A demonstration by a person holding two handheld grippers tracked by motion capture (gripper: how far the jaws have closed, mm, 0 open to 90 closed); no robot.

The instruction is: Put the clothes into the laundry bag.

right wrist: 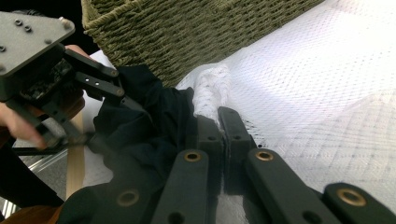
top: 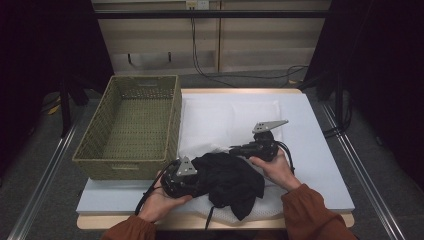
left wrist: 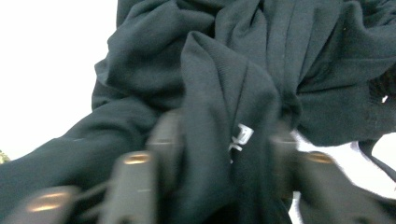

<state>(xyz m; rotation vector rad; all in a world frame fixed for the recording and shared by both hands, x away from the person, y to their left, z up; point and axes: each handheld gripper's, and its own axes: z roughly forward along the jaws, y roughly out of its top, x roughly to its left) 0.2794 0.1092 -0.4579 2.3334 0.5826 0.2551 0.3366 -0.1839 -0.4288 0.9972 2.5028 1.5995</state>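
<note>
A crumpled black garment (top: 230,180) lies at the table's front on a white mesh cloth (top: 225,117). My left gripper (top: 200,179) pushes into its left side; in the left gripper view the jaws (left wrist: 222,130) are shut on an upright fold of the black garment (left wrist: 243,60), though the picture is blurred. My right gripper (top: 233,149) comes from the right, and its jaws (right wrist: 218,122) are shut on a bunched ridge of the white mesh cloth (right wrist: 317,79) right beside the black garment (right wrist: 149,121). The left gripper (right wrist: 116,123) faces it from the left.
A woven olive basket (top: 172,120) stands at the table's left, close behind the left gripper, and its wall (right wrist: 187,32) rises just past the garment. The light board (top: 320,165) stretches bare to the right. Cables trail from both grippers toward the front edge.
</note>
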